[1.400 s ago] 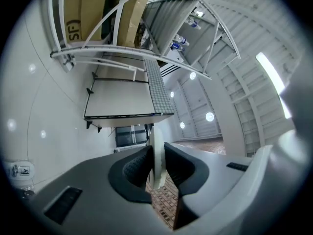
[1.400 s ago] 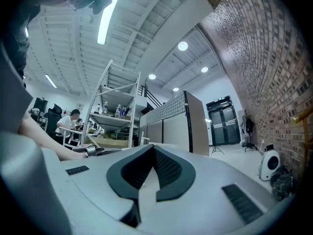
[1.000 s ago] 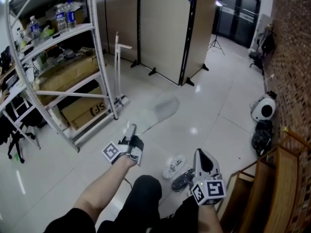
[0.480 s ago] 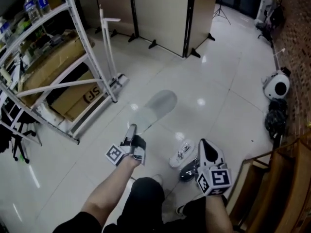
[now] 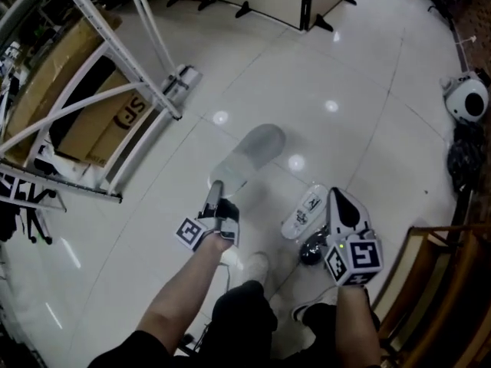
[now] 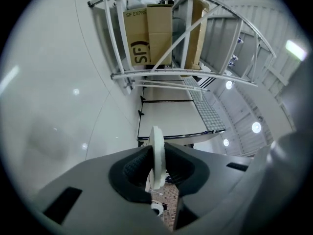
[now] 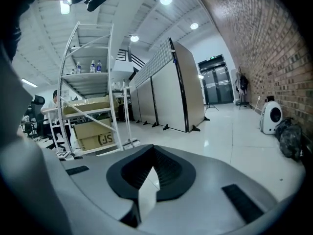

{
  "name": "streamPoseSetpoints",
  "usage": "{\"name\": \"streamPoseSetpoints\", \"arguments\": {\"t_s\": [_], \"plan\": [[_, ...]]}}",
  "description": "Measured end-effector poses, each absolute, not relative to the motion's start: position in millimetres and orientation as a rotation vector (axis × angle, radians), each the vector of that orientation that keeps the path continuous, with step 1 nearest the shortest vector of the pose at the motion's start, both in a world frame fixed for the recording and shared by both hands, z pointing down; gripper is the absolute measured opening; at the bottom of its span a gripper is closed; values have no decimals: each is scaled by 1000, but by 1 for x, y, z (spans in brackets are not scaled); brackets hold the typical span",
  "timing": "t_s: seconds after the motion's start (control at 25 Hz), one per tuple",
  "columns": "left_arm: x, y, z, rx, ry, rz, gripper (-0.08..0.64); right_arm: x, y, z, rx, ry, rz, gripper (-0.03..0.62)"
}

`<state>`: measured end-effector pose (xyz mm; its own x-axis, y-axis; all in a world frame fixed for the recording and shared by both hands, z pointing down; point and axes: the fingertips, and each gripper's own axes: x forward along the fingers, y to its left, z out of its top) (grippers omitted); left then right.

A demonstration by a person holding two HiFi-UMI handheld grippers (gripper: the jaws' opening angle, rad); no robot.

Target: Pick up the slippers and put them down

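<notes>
My left gripper (image 5: pixel 217 196) is shut on a thin pale slipper (image 5: pixel 249 156) that sticks out ahead of it over the floor. In the left gripper view the slipper (image 6: pixel 156 146) stands edge-on between the pads of the left gripper (image 6: pixel 156 163). My right gripper (image 5: pixel 340 203) is low at the right. In the right gripper view the right gripper (image 7: pixel 149 185) pinches a thin white corner (image 7: pixel 146 195). A white printed slipper (image 5: pixel 305 213) shows just left of it, with a dark shoe-like thing (image 5: pixel 313 250) below.
A white metal rack (image 5: pixel 100 48) with cardboard boxes (image 5: pixel 115 117) stands at the left. Partition feet (image 5: pixel 253 10) are at the back. A white round device (image 5: pixel 466 98) and a black bag (image 5: pixel 464 156) sit at the right, a wooden frame (image 5: pixel 437 282) at the lower right.
Both grippers have sunk toward the floor with their loads still gripped. The head view has dropped and tilted further down, so the rack and partitions slid up the picture.
</notes>
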<state>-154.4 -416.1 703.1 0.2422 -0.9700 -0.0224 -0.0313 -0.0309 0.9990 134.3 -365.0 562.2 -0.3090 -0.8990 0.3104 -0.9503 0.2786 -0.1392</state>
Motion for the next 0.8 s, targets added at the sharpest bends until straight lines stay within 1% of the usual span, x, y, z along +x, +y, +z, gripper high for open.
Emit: {"name": "streamPoseSetpoints", "arguments": {"t_s": [0.16,0.4,0.8], "plan": [[-156,-422,755,1342,-1059,-1001,63,139,-379,620,1741,-2336,533,9],[-139,-412,823,1279,-1063,-962,63,155,-371,697,1695,-2291,658,9],[-127,-407,893,1181,-1118,-915,63,135,-405,761,1601,-2342,646,9]]}}
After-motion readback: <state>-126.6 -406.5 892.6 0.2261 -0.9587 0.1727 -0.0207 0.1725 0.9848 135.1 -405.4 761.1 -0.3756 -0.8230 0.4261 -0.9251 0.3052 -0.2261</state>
